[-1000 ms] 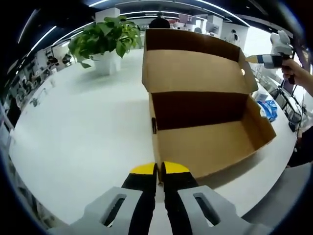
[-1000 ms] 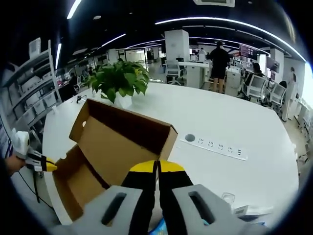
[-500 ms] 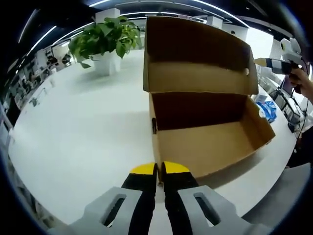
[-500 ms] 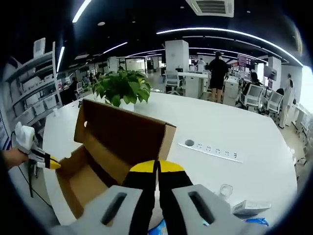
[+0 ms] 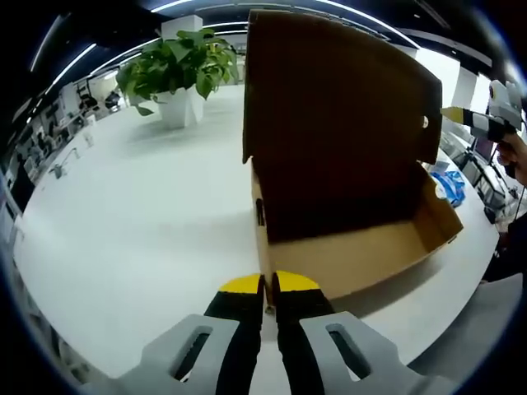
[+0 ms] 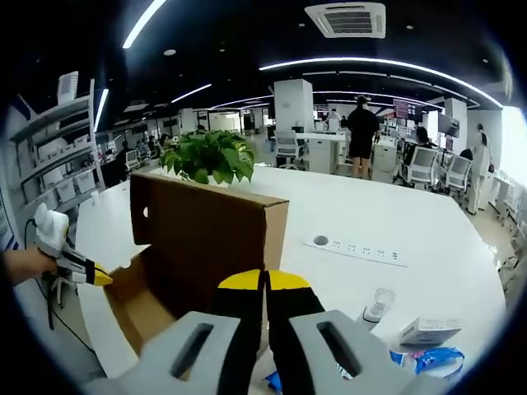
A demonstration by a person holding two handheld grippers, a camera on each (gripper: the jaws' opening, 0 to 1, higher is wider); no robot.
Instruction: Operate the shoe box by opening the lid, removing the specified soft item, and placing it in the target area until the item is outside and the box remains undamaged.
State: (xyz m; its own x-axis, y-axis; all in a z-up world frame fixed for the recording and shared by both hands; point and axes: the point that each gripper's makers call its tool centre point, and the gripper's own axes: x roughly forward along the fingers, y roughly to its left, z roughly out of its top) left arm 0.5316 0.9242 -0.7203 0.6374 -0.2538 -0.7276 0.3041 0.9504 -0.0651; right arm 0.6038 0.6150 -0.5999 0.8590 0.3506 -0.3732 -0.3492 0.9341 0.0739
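The brown cardboard shoe box [image 5: 354,255] stands on the white table with its lid [image 5: 338,123] raised and tipped forward over the opening. What shows of its inside holds nothing. My left gripper [image 5: 269,285] is shut, its yellow tips close to the box's near corner. A blue soft item [image 5: 451,183] lies on the table beyond the box. In the right gripper view my right gripper [image 6: 263,281] is shut, just behind the upright lid [image 6: 210,234]. The blue soft item [image 6: 428,360] lies low at the right. The left gripper [image 6: 70,263], held by a hand, comes in from the left.
A potted plant [image 5: 177,66] stands far left on the white table [image 5: 140,214]. The right gripper [image 5: 486,123] shows at the right edge. Behind the box are a power strip [image 6: 358,249], a clear cup [image 6: 379,304] and a small white carton [image 6: 428,331]. People stand at desks beyond.
The lid has swung from leaning back to upright and past it, now covering much of the opening. The right gripper view has risen and shifted. Both grippers stay shut.
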